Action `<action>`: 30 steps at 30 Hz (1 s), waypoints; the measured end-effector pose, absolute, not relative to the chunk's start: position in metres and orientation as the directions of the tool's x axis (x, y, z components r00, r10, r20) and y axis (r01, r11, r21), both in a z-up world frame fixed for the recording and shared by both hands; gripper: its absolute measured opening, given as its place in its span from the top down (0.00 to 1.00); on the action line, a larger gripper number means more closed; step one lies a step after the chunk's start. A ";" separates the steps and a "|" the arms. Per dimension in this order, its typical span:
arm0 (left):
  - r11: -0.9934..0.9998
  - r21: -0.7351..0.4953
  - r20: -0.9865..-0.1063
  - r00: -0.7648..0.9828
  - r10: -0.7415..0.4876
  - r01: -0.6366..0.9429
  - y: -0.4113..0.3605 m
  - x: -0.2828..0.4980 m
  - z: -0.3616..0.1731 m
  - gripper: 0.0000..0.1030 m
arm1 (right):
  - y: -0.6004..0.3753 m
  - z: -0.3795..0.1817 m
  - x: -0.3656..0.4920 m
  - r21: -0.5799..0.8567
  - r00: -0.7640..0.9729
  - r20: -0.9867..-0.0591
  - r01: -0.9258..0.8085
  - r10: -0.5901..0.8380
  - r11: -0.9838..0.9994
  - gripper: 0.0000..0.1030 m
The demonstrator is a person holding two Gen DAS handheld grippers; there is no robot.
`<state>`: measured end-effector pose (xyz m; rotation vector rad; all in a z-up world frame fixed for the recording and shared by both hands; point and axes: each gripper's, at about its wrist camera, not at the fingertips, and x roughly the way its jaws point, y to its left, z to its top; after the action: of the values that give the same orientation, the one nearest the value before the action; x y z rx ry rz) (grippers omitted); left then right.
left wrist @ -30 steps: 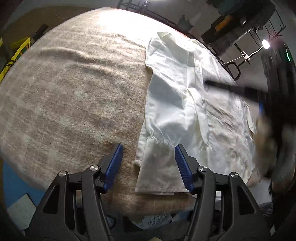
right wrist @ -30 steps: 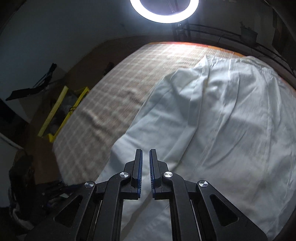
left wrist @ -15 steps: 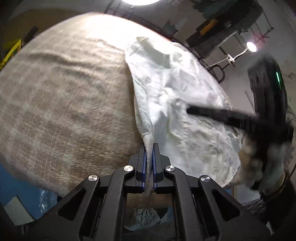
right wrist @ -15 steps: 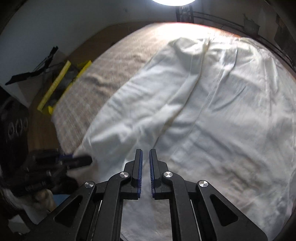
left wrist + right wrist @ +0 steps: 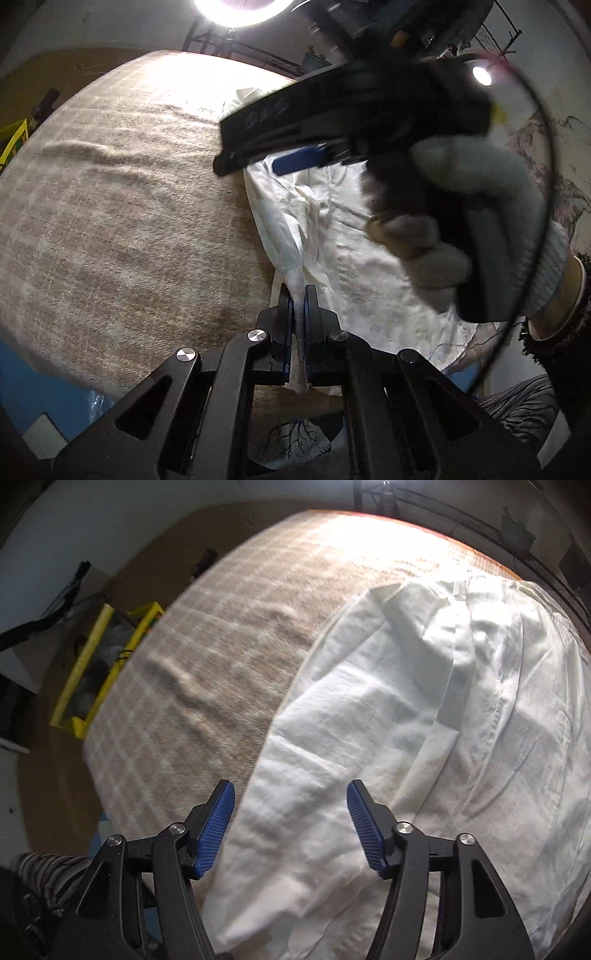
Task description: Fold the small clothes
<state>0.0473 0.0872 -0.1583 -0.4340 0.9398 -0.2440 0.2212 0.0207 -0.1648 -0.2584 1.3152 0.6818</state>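
Since the earlier frame, right tongs [image 5: 288, 823] have spread open above the white shirt [image 5: 388, 738]; left tongs [image 5: 299, 306] grip its cuff, probably to carry the sleeve inward.

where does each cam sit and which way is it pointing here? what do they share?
Left wrist: on the left gripper, looking forward along its shut fingers, which pinch a white shirt sleeve cuff, over the plaid blanket; the right gripper crosses above, held by a gloved right hand.
Right wrist: on the right gripper, looking down between open blue pads at the shirt; striped clothing shows lower left.
Shared: the white shirt and the plaid blanket.
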 end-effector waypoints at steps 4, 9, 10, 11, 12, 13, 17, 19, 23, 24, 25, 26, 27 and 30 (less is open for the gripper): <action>0.898 -0.439 -0.731 0.569 -0.377 0.031 0.078 0.047 -0.156 0.98 | 0.012 -0.178 0.221 0.169 0.121 -0.949 -0.581 0.290 0.796 0.76; 0.916 -0.393 -0.726 0.586 -0.360 0.075 0.058 0.048 -0.144 0.98 | -0.025 -0.172 0.230 0.314 0.117 -0.901 -0.487 0.418 0.815 0.97; 0.922 -0.376 -0.723 0.593 -0.355 0.094 0.051 0.048 -0.140 0.98 | -0.036 -0.168 0.231 0.353 0.128 -0.879 -0.474 0.460 0.807 0.97; 0.925 -0.365 -0.722 0.596 -0.353 0.106 0.047 0.047 -0.138 0.98 | -0.049 -0.162 0.230 0.403 0.146 -0.845 -0.458 0.514 0.793 0.97; 0.929 -0.349 -0.721 0.598 -0.350 0.123 0.040 0.046 -0.135 0.98 | -0.059 -0.159 0.230 0.434 0.158 -0.823 -0.443 0.545 0.785 0.97; 0.932 -0.334 -0.722 0.597 -0.351 0.144 0.031 0.046 -0.133 0.98 | -0.076 -0.156 0.229 0.487 0.179 -0.784 -0.418 0.595 0.767 0.97; 0.938 -0.275 -0.738 0.580 -0.345 0.209 -0.002 0.047 -0.131 0.98 | -0.151 -0.161 0.220 0.705 0.269 -0.601 -0.265 0.752 0.658 0.97; 0.938 -0.245 -0.752 0.561 -0.344 0.246 -0.021 0.048 -0.133 0.98 | -0.180 -0.175 0.217 0.752 0.292 -0.575 -0.179 0.765 0.634 0.97; 0.935 -0.222 -0.768 0.541 -0.343 0.277 -0.041 0.051 -0.139 0.98 | -0.213 -0.196 0.214 0.777 0.310 -0.581 -0.066 0.753 0.626 0.97; 0.934 -0.225 -0.771 0.535 -0.346 0.279 -0.043 0.052 -0.140 0.98 | -0.216 -0.196 0.215 0.775 0.313 -0.584 -0.059 0.749 0.629 0.97; 0.932 -0.231 -0.772 0.530 -0.350 0.279 -0.044 0.053 -0.141 0.98 | -0.217 -0.195 0.216 0.768 0.310 -0.592 -0.064 0.744 0.637 0.97; 0.931 -0.237 -0.773 0.526 -0.355 0.279 -0.045 0.054 -0.142 0.98 | -0.217 -0.195 0.216 0.758 0.306 -0.601 -0.077 0.739 0.648 0.97; 0.928 -0.245 -0.776 0.518 -0.361 0.280 -0.047 0.055 -0.143 0.98 | -0.217 -0.191 0.217 0.737 0.304 -0.619 -0.094 0.724 0.670 0.97; 0.920 -0.267 -0.772 0.508 -0.382 0.287 -0.050 0.059 -0.144 0.98 | -0.214 -0.185 0.220 0.690 0.296 -0.661 -0.120 0.689 0.714 0.96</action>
<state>0.0591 -0.0503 -0.1445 -0.1088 0.9564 -0.4045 0.2197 -0.2135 -0.1853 0.5853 1.1541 0.5805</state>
